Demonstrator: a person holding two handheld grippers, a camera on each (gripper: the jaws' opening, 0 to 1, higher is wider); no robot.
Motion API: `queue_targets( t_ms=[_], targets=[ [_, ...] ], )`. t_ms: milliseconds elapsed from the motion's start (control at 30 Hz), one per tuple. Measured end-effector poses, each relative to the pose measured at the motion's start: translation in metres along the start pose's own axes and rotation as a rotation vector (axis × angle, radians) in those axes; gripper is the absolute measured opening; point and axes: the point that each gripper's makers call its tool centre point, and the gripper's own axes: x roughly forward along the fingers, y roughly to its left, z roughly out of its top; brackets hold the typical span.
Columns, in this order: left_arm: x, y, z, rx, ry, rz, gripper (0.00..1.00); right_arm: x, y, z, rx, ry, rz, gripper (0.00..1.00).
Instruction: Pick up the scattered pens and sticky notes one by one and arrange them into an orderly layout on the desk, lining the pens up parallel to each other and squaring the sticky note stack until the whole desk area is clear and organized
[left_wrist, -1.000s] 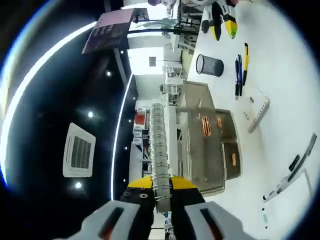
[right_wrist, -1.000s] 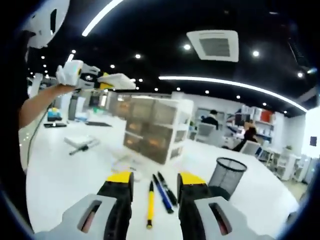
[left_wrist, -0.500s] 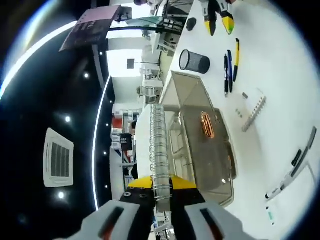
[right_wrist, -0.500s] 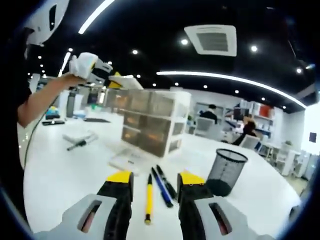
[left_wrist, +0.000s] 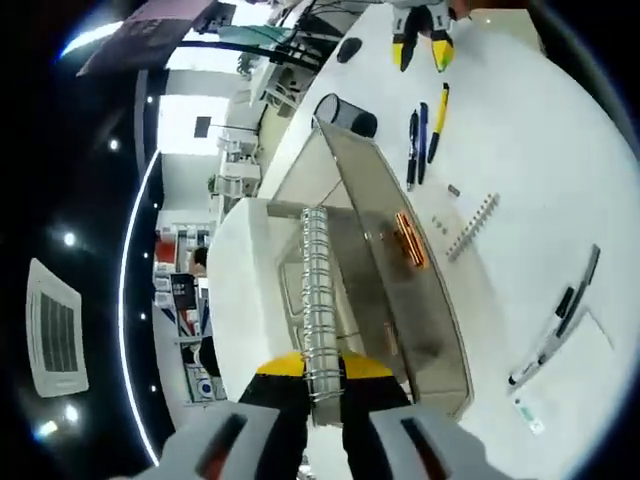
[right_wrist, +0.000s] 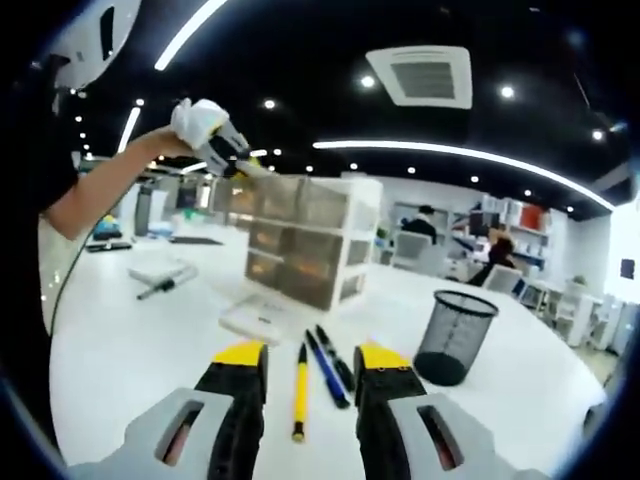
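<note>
Three pens (right_wrist: 318, 380) side by side on the table (right_wrist: 130, 350), just ahead of the right tool (right_wrist: 310, 385). Mesh cup (right_wrist: 457, 337) to their right, drawer unit (right_wrist: 300, 250) behind them, flat pad (right_wrist: 262, 320) between unit and pens. Notebook and marker (right_wrist: 160, 283) farther left. Left tool (left_wrist: 318, 385) above the drawer unit, shut on a spiral binding (left_wrist: 318, 300).

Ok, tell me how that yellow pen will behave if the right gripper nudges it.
The yellow pen looks slim and round, so a sideways nudge would probably roll it toward the blue pen beside it. It seems light and rigid. The white desk looks smooth, so it may skid.
</note>
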Motion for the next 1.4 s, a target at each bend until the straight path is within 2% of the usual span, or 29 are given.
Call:
queue_targets(
  t_ms=[100,367,533,733,867,933,1000,1067,1233,1400],
  targets=[
    [0.008,-0.001,-0.003,0.011,0.021,-0.023,0.11,-0.002,0.001,-0.001,-0.005,0.003,0.005,0.32],
    [0.019,0.008,-0.002,0.01,0.032,-0.026,0.11,-0.007,-0.004,-0.007,0.013,0.01,-0.004,0.32],
    [0.028,0.007,-0.005,0.008,0.051,-0.048,0.11,-0.007,-0.005,-0.008,0.016,0.011,0.0,0.32],
    [0.03,0.008,-0.004,0.003,0.052,-0.072,0.11,-0.005,-0.001,-0.01,0.008,0.027,0.015,0.32],
    [0.03,0.001,-0.004,-0.02,0.055,-0.111,0.12,-0.003,0.005,-0.008,-0.004,0.028,0.031,0.32],
    [0.03,0.001,-0.007,-0.028,0.064,-0.108,0.13,-0.002,0.009,-0.008,-0.013,0.03,0.038,0.32],
    [0.03,-0.001,-0.008,-0.041,0.073,-0.117,0.16,-0.001,0.011,-0.008,-0.02,0.032,0.042,0.32],
    [0.029,-0.002,-0.012,-0.029,0.089,-0.116,0.23,0.001,0.013,-0.009,-0.016,0.035,0.052,0.32],
    [0.023,-0.001,-0.013,-0.041,0.078,-0.102,0.29,0.003,0.016,-0.011,-0.026,0.047,0.058,0.35],
    [0.012,0.001,-0.015,-0.035,0.079,-0.099,0.37,0.004,0.016,-0.005,-0.028,0.032,0.068,0.35]
  ],
)
